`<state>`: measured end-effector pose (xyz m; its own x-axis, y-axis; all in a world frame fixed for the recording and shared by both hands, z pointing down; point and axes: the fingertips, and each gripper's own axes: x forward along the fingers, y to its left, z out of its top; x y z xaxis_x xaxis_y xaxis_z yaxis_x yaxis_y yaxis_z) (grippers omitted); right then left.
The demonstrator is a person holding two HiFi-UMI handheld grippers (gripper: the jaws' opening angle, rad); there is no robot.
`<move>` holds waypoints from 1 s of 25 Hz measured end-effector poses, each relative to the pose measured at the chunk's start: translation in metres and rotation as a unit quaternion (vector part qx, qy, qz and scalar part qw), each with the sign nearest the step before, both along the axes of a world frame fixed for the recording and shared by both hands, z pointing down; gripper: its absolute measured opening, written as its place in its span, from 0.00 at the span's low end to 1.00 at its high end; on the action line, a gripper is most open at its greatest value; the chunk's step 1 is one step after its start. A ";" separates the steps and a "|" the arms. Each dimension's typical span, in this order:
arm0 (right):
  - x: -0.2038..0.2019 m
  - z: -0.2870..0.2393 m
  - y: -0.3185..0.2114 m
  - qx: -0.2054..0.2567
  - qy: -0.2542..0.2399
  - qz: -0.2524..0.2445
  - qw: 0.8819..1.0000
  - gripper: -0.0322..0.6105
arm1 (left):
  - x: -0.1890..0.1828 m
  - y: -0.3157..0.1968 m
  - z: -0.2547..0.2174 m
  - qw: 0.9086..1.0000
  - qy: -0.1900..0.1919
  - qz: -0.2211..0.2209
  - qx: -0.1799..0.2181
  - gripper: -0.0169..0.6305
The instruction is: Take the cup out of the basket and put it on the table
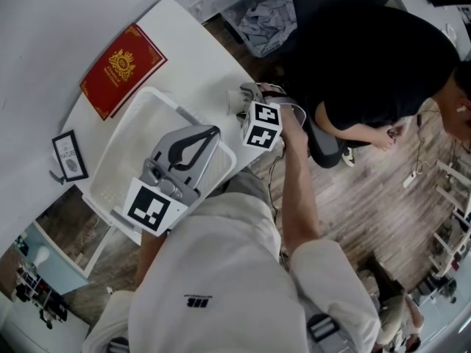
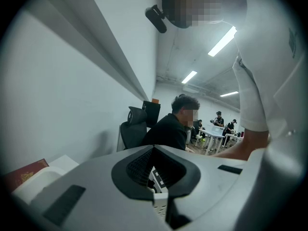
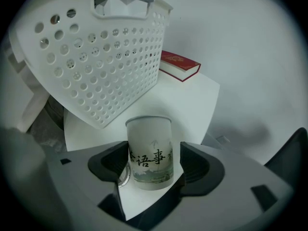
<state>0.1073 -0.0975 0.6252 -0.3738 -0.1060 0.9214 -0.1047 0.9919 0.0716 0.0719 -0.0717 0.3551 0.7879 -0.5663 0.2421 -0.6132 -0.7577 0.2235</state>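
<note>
- Both jaws of the right gripper [image 3: 153, 170] flank the cup [image 3: 149, 153]. It sits squarely between them, one pad at its side. A sliver of table [image 3: 192, 100] seems to show at the other pad, so we judge them narrowly apart, not clamped.
- We see the cup upright on the table, outside the basket [image 3: 110, 61] and near its perforated wall. Its long axis runs vertical, crosswise to the jaws' reach.
- We judge the placing all but done. The next move is for this hand, which needs to draw straight back along the jaws' line so neither pad tips the cup.
- From the head view, our right arm stretches forward, its gripper at the table's edge just beside the basket.
- Our left gripper [image 1: 210, 134] hangs over the basket with its jaw tips together. We see only basket wall through their opening and nothing clearly gripped.
</note>
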 end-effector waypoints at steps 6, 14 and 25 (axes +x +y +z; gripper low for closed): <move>0.005 -0.004 0.004 0.003 0.004 0.002 1.000 0.55 | 0.002 0.003 -0.003 1.000 0.001 0.002 0.001 0.04; 0.012 -0.006 0.011 0.006 0.005 0.011 1.000 0.55 | 0.005 0.009 -0.004 1.000 0.000 0.007 0.004 0.04; 0.025 -0.031 0.014 0.038 0.008 0.026 0.999 0.55 | 0.004 0.015 -0.010 1.000 -0.002 0.009 0.015 0.04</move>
